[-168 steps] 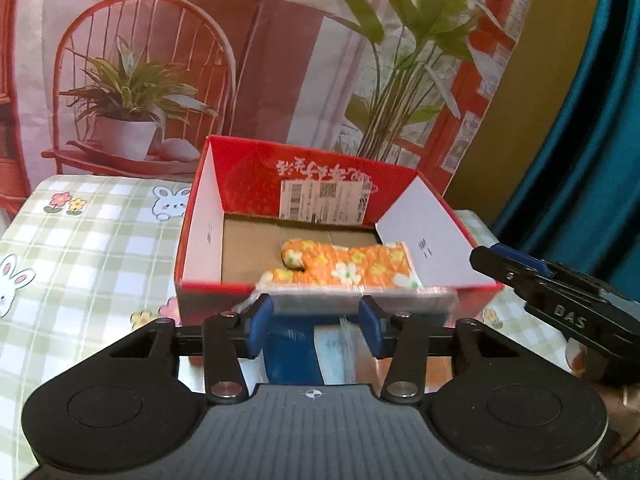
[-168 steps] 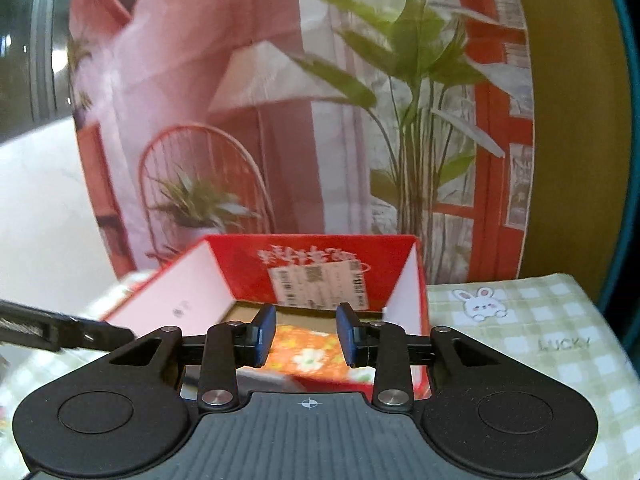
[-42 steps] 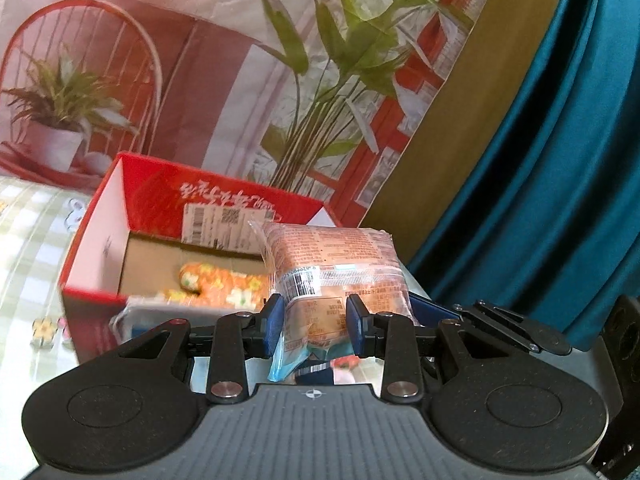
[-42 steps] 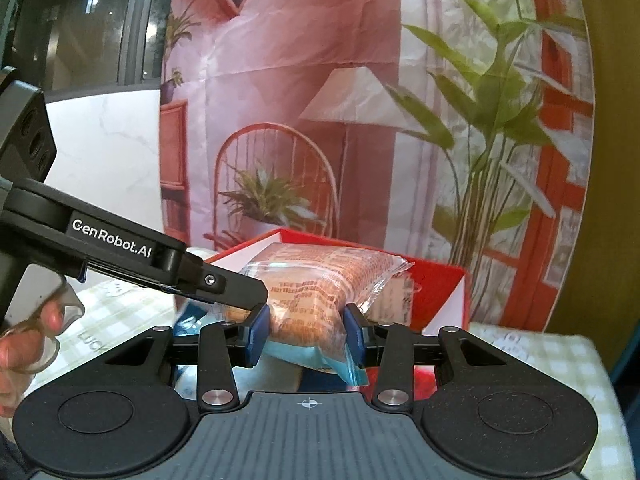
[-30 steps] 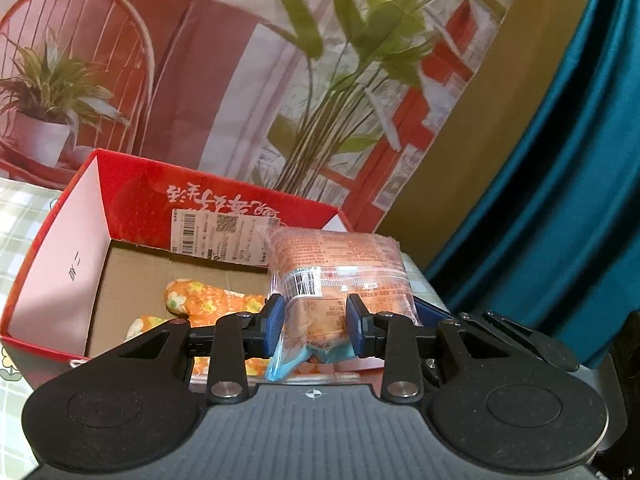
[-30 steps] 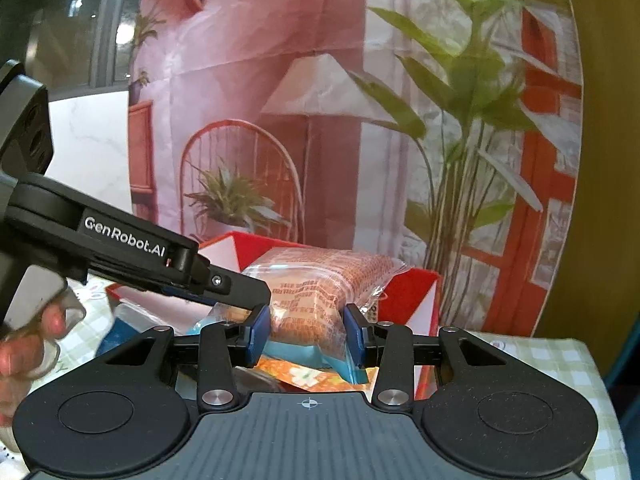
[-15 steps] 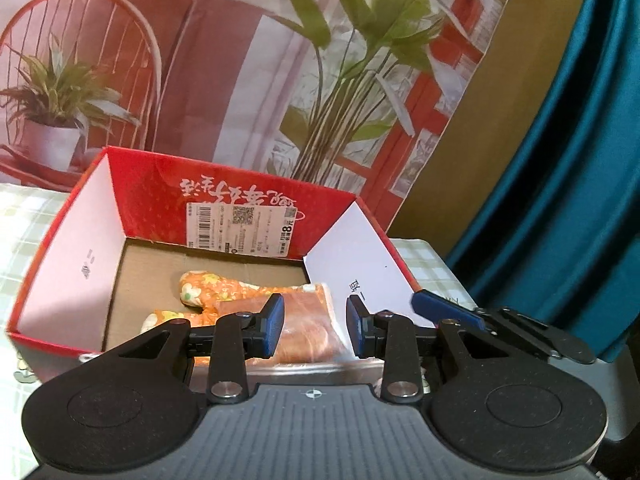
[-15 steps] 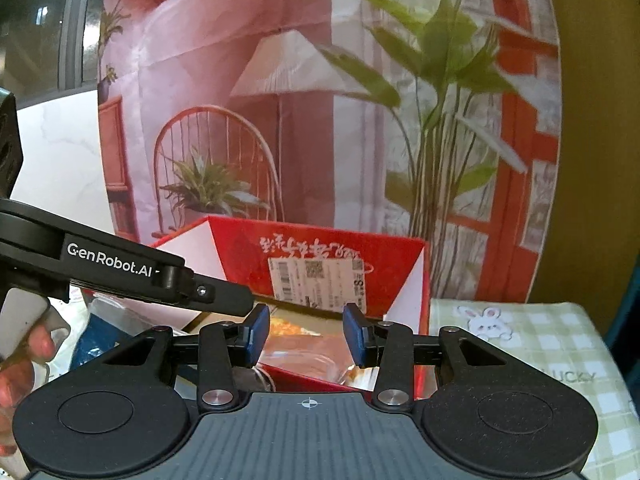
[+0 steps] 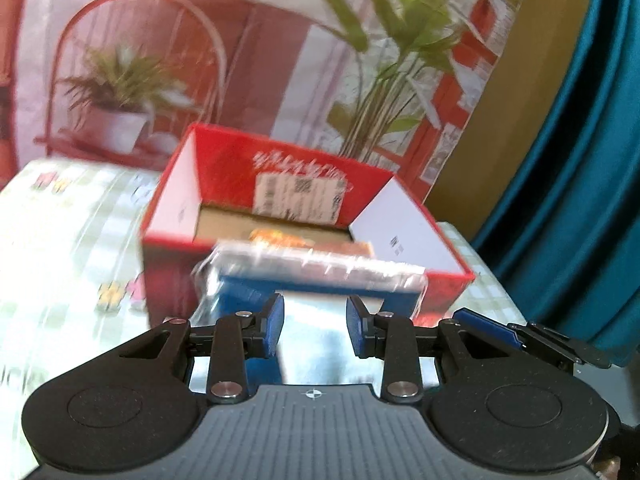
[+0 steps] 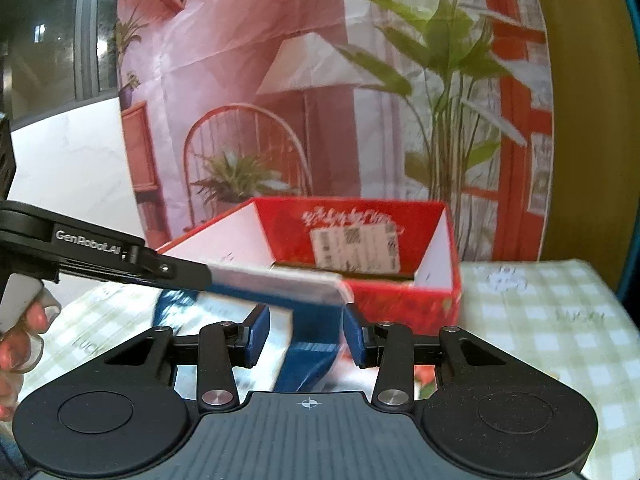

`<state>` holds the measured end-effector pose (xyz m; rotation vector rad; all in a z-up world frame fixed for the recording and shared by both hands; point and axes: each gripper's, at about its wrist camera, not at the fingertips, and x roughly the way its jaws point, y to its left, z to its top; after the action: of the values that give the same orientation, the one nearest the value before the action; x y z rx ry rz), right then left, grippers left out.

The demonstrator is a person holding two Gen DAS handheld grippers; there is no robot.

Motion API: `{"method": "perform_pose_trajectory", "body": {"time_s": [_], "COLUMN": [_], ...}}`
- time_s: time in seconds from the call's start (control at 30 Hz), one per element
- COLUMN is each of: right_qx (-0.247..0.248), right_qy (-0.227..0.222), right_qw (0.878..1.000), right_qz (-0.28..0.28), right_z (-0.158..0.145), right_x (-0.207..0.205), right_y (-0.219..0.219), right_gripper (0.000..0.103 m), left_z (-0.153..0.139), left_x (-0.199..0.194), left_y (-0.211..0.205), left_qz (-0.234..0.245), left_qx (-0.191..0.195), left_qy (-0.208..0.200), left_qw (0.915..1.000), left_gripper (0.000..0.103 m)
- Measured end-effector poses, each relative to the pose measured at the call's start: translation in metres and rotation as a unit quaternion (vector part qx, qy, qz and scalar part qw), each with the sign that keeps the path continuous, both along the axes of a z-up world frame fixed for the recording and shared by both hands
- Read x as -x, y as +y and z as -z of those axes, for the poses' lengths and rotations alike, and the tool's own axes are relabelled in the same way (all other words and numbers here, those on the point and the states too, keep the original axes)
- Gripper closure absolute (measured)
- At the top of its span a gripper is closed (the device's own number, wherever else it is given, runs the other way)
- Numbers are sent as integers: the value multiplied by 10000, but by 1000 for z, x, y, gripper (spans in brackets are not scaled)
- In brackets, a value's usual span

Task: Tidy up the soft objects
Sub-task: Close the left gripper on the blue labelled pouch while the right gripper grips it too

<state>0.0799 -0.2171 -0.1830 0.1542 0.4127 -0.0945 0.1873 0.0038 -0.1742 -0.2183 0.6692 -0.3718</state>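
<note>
Left wrist view: left gripper (image 9: 315, 329) spread, pinching nothing; one blue packet (image 9: 316, 280) lies against the red box (image 9: 448, 276) near rim, orange pack (image 9: 280, 236) inside.

Right wrist view: right gripper (image 10: 306, 334) spread over the packet; checked tablecloth (image 10: 540, 320) bare right of the box.

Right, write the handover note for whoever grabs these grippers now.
Left gripper: jaws apart, nothing pinched, low over the blue packet.
Right gripper: jaws apart, nothing pinched, at the same packet.
Things: the red box stands on the checked cloth; the blue packet lies just in front of it, outside.
Done: orange soft items lie in the box.
Left: probably the blue packet goes in next. Both views are blurred, so check the grip before lifting.
</note>
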Motion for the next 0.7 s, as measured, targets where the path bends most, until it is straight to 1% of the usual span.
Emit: {"method": "perform_pose_trajectory", "body": {"time_s": [0.13,0.27,0.37,0.47,0.5,0.6,0.7], "right_qx": [-116,-110,-137,-238,-264,-319,-426], "right_qy": [200,413,521,581,597,680,765], "right_qw": [9997,9989,9983,9978,9976,9969,9960], "right_qz": [-119,-217,-240,-220,-225,-231,-185], "right_z": [10,21,27,30,31,36,42], "right_x": [8,13,15,15,15,15,14], "right_y": [12,24,28,26,25,24,20], "right_gripper": [65,65,65,65,65,64,64], "left_z": [12,22,28,33,35,43,49], "left_x": [16,27,33,38,40,39,40], "left_y": [12,22,24,17,17,18,15], "left_qz": [-142,-196,-122,-13,3,44,77], "left_qx": [-12,91,140,-149,-173,-28,-134], "left_qy": [121,261,291,268,285,400,400], "left_qw": [9998,9994,9994,9995,9994,9992,9991], "left_gripper": [68,68,68,68,68,68,68]}}
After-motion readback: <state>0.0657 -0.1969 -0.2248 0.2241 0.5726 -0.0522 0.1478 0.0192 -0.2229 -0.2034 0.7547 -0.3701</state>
